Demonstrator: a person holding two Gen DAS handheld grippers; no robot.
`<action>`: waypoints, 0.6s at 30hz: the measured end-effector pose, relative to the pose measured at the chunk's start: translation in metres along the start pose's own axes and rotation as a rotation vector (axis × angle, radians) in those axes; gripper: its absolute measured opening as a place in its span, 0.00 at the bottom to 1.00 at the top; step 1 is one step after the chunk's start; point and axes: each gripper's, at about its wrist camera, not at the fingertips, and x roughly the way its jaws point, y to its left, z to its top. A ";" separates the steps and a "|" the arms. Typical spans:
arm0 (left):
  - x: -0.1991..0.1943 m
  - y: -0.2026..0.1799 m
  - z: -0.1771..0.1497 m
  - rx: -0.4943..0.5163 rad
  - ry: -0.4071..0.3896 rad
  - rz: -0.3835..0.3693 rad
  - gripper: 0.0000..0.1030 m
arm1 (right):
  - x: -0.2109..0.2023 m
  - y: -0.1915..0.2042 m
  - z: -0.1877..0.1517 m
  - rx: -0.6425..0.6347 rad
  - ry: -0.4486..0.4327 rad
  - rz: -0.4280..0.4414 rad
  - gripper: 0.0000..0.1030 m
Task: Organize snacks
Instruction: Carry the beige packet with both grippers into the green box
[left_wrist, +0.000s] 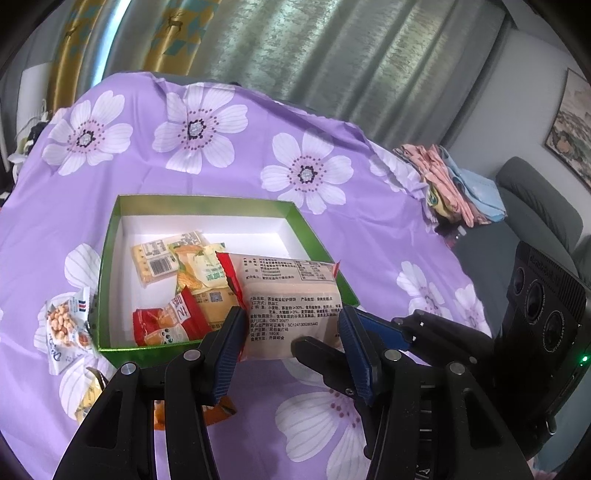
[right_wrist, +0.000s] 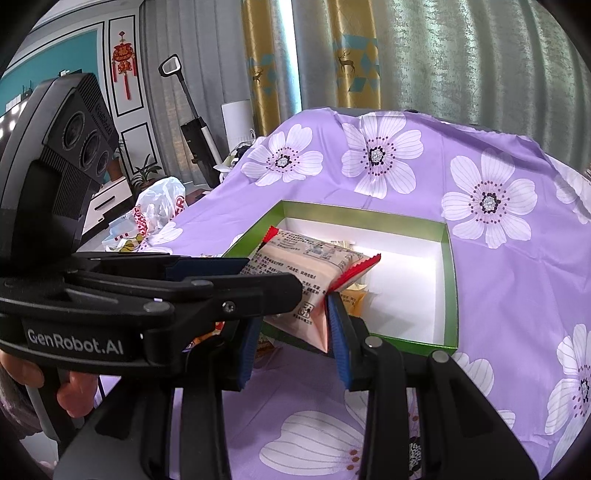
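Left wrist view: beige snack packet (left_wrist: 291, 314) lengthwise toward green box (left_wrist: 110, 236).

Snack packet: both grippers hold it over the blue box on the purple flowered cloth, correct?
Not quite: the box is green, with a white inside, as the left wrist view shows. The rest stands: the left gripper and right gripper both hold the snack packet over it, on the purple flowered cloth.
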 end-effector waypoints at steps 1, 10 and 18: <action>0.000 0.000 0.000 -0.001 0.000 0.000 0.51 | 0.000 0.000 0.000 0.000 0.000 0.000 0.35; 0.004 0.003 0.003 -0.001 -0.003 0.002 0.51 | 0.007 -0.004 0.006 -0.008 0.000 -0.004 0.35; 0.011 0.011 0.013 -0.007 -0.005 0.005 0.51 | 0.014 -0.007 0.012 -0.013 0.000 -0.005 0.35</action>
